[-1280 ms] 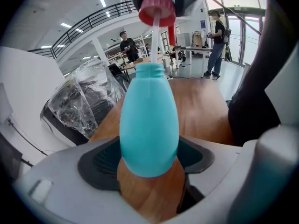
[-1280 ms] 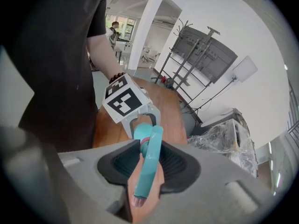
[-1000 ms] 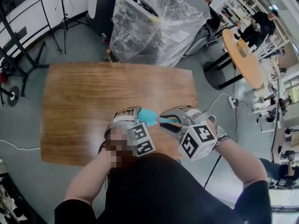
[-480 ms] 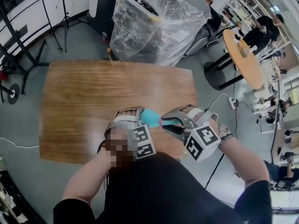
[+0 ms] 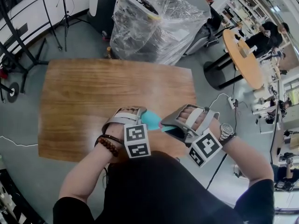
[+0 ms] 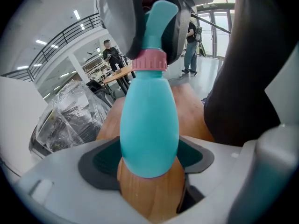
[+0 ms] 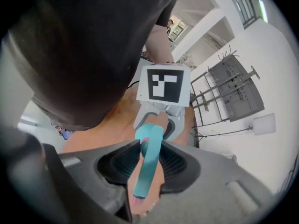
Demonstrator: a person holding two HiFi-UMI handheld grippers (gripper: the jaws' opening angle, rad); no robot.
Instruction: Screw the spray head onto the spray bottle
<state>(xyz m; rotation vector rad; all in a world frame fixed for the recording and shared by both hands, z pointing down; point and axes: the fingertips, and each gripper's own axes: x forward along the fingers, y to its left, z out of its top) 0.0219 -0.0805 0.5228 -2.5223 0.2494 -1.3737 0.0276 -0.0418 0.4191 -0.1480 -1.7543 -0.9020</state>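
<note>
Above the wooden table (image 5: pixel 84 101), near its front right part, I hold a teal spray bottle (image 5: pixel 150 119) between both grippers. My left gripper (image 5: pixel 141 118) is shut on the bottle's rounded body (image 6: pixel 149 125). In the left gripper view a pink collar (image 6: pixel 150 59) sits at the bottle's neck, with the teal spray head (image 6: pixel 161 17) above it. My right gripper (image 5: pixel 166 123) is shut on that spray head (image 7: pixel 149 160), whose pink end (image 7: pixel 138 199) shows at the bottom of the right gripper view. The left gripper's marker cube (image 7: pixel 163 83) faces the right gripper's camera.
A pallet wrapped in clear plastic (image 5: pixel 156 20) stands behind the table. A round orange table (image 5: pixel 243 59) with people beside it is at the far right. Black stands (image 5: pixel 18 36) are at the left, and a cable (image 5: pixel 224 99) lies on the grey floor.
My right gripper has turned on the spray head, and its marker cube has swung down and to the right. The left gripper and the bottle have stayed almost still.
</note>
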